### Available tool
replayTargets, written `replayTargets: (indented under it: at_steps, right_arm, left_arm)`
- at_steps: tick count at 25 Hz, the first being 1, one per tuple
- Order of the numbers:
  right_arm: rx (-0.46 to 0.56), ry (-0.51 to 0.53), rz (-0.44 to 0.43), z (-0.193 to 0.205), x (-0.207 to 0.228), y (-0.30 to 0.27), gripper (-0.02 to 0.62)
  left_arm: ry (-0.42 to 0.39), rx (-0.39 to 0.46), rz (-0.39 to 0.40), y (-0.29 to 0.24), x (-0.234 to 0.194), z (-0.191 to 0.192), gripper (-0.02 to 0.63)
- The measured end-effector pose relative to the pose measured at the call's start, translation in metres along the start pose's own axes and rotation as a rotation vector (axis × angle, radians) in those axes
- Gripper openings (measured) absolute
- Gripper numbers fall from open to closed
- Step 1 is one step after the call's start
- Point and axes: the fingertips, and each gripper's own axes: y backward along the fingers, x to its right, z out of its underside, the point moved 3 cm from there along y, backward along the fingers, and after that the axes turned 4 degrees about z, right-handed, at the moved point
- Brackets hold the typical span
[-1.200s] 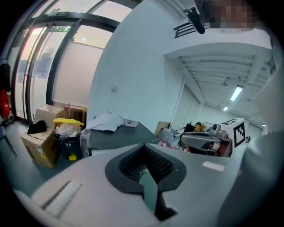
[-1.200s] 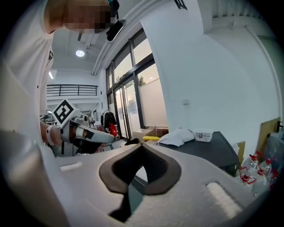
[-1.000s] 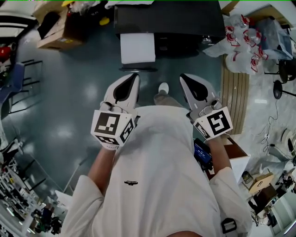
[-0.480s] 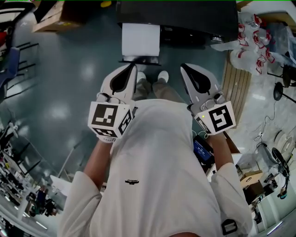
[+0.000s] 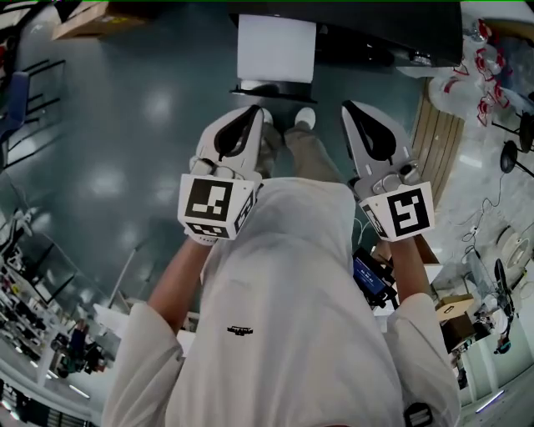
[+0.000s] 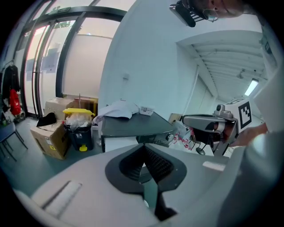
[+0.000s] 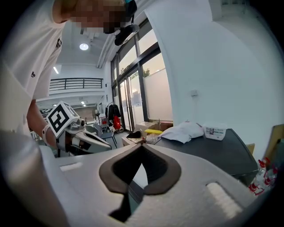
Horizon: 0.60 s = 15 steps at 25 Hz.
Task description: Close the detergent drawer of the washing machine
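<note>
The dark-topped washing machine (image 5: pixel 359 25) stands at the top of the head view, a step ahead of the person's shoes. A white panel (image 5: pixel 276 47) juts from its front at the left; whether this is the drawer I cannot tell. My left gripper (image 5: pixel 250 113) and right gripper (image 5: pixel 355 108) are held side by side at chest height, short of the machine. Both are shut with nothing between the tips. The left gripper view looks over the left gripper (image 6: pixel 143 146) at the machine (image 6: pixel 133 124). The right gripper view shows the right gripper (image 7: pixel 142 146) and the machine's top (image 7: pixel 208 150).
A white cloth (image 6: pixel 117 108) and a small box (image 6: pixel 145 110) lie on the machine. Left of it stand a black bin (image 6: pixel 80 133) and a cardboard box (image 6: pixel 49 137). A wooden pallet (image 5: pixel 434 142) and plastic bags (image 5: pixel 501 83) are at the right, chairs (image 5: pixel 17 92) at the left.
The person has stepped toward the machine: it and the white panel have slid up the head view, and the feet have moved forward. Both grippers stay shut and level.
</note>
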Motion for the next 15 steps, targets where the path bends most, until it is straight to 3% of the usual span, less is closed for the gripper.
replayTargets:
  at_steps: [3, 7, 15]
  right_arm:
    - [-0.015, 0.010, 0.005, 0.024, 0.015, 0.004, 0.002]
    - [-0.023, 0.013, 0.025, 0.028, -0.008, -0.004, 0.002]
    - [-0.023, -0.047, 0.044, 0.059, -0.007, -0.013, 0.002]
  left_arm:
    - [-0.005, -0.003, 0.004, -0.026, 0.012, 0.018, 0.018]
    - [0.002, -0.032, 0.022, -0.021, 0.003, 0.038, 0.018]
    - [0.032, -0.103, 0.016, -0.070, 0.000, 0.095, 0.018]
